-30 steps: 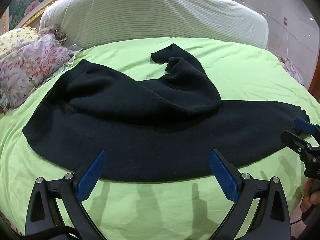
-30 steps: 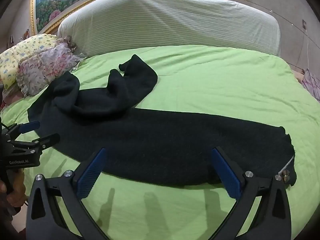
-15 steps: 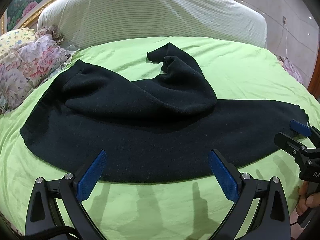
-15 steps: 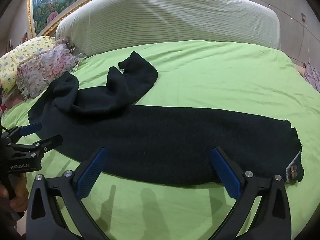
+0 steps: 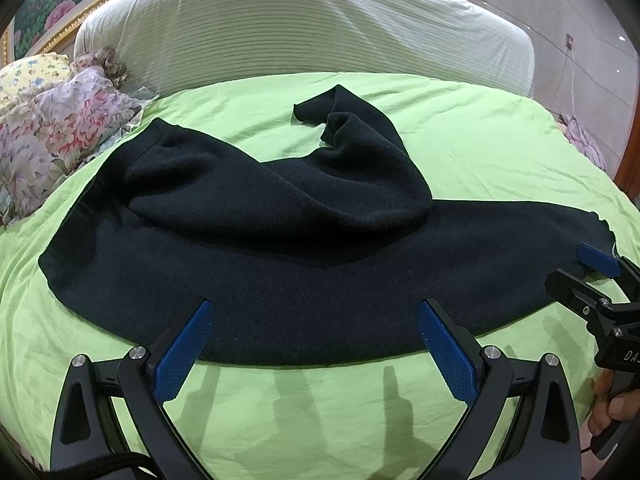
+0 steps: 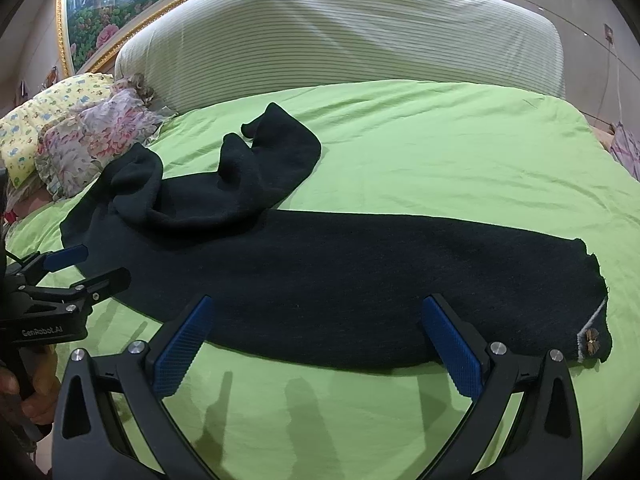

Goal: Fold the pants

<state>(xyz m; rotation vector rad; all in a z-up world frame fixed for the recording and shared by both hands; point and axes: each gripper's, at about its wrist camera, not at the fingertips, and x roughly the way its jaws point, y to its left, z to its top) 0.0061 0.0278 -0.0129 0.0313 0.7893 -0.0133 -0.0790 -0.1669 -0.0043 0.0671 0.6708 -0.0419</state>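
Observation:
Black pants (image 5: 304,276) lie on a green bed sheet (image 5: 320,408). One leg lies flat toward the right; the other is bunched and folded back over the waist area (image 5: 352,148). In the right wrist view the flat leg (image 6: 360,280) ends at a cuff with a small brown bow (image 6: 591,340). My left gripper (image 5: 312,320) is open, hovering just over the pants' near edge. My right gripper (image 6: 314,316) is open over the flat leg's near edge. The right gripper also shows in the left wrist view (image 5: 580,272), and the left gripper in the right wrist view (image 6: 84,266).
A striped white headboard cushion (image 5: 304,28) stands behind the bed. Floral pillows (image 5: 52,128) lie at the far left. Pinkish cloth (image 5: 584,144) sits past the bed's right edge. A gold-framed painting (image 6: 120,12) hangs on the wall.
Both grippers have moved slightly forward and lower toward the pants' near edge. The pants have not moved. Both stay open.

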